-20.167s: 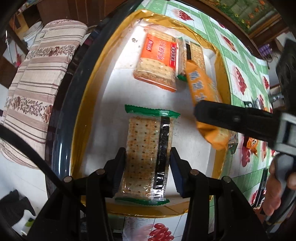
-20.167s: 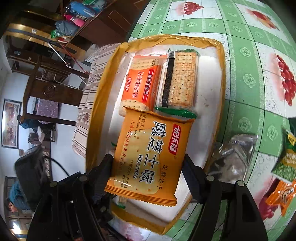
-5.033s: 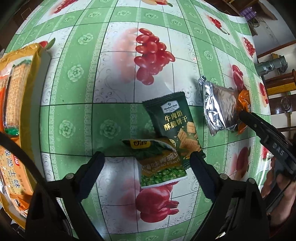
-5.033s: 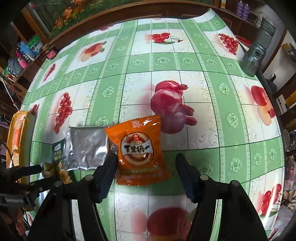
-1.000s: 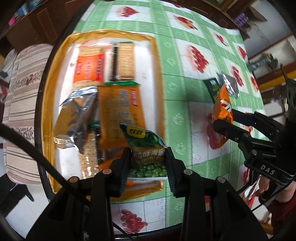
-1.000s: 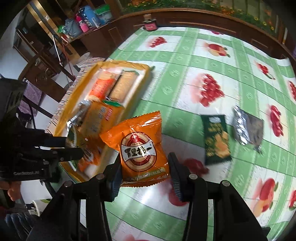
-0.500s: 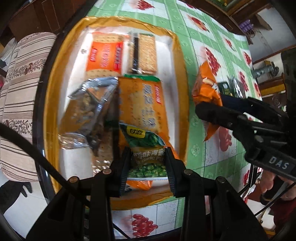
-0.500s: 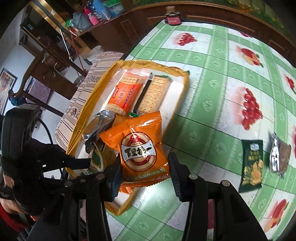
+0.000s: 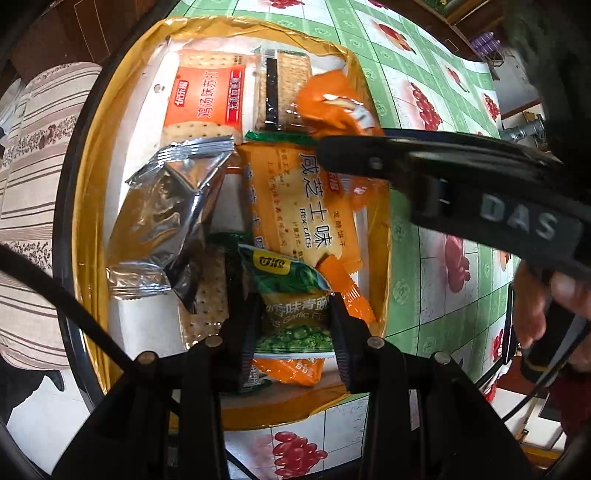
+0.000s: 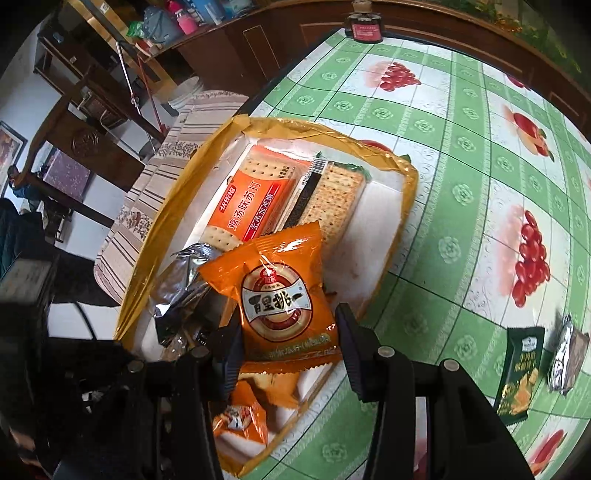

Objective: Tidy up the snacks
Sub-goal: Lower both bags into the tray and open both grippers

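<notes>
A yellow-rimmed tray (image 9: 92,122) (image 10: 406,206) holds several snack packs: an orange cracker pack (image 9: 205,99), a clear cracker pack (image 9: 284,85), an orange biscuit bag (image 9: 314,210) and a silver bag (image 9: 170,206). My left gripper (image 9: 295,321) is shut on a green pea bag (image 9: 291,295) low over the tray's near end. My right gripper (image 10: 288,332) is shut on an orange round-logo bag (image 10: 277,291) and holds it above the tray; the bag also shows in the left wrist view (image 9: 328,103).
A dark green snack bag (image 10: 521,373) and a silver bag (image 10: 567,358) lie on the green fruit-print tablecloth (image 10: 461,155) to the right of the tray. A striped cushioned chair (image 9: 33,155) stands past the table edge. A small jar (image 10: 365,26) stands at the far edge.
My right gripper has carried the orange bag further left, now over the tray. My left gripper with the pea bag has come lower and closer over the tray's near end.
</notes>
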`<state>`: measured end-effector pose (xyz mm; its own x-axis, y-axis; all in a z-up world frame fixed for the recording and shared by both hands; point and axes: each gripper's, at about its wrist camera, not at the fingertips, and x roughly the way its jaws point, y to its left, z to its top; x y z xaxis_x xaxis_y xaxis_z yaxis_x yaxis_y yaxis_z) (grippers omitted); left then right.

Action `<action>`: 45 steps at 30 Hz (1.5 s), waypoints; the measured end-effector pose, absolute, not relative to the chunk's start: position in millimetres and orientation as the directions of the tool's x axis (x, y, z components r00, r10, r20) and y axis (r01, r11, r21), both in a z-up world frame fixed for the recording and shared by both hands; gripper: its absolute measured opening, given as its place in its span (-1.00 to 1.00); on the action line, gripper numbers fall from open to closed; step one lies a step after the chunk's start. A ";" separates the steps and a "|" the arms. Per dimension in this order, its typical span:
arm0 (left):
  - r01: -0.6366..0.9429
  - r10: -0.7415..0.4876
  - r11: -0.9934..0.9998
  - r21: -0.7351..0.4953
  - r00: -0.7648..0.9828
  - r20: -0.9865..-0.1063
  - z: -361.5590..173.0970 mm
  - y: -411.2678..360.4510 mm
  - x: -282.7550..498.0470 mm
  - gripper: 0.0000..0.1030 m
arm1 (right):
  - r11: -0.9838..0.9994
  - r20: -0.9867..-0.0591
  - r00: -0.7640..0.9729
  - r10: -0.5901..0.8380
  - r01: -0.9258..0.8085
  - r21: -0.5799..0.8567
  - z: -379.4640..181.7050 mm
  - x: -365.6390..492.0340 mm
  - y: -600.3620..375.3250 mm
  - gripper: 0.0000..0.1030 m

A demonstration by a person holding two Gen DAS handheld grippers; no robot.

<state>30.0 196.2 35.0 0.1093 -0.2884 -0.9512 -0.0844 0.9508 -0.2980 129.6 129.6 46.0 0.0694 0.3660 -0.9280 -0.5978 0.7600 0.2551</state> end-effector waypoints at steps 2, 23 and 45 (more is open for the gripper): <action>-0.094 -0.303 0.945 -0.313 0.109 -0.947 35.5 198.6 31.0 -0.26 | 0.758 -0.929 0.071 0.363 -0.602 0.250 44.5 131.0 133.6 -0.10; -0.106 -0.301 0.944 -0.314 0.121 -0.946 37.1 204.6 25.7 -0.20 | 0.760 -0.913 0.090 0.397 -0.591 0.273 43.3 132.9 138.2 0.12; -0.067 -0.163 0.982 -0.177 0.169 -0.972 60.2 160.1 8.9 0.69 | 0.821 -0.907 0.125 0.402 -0.487 0.296 55.5 109.6 44.6 0.60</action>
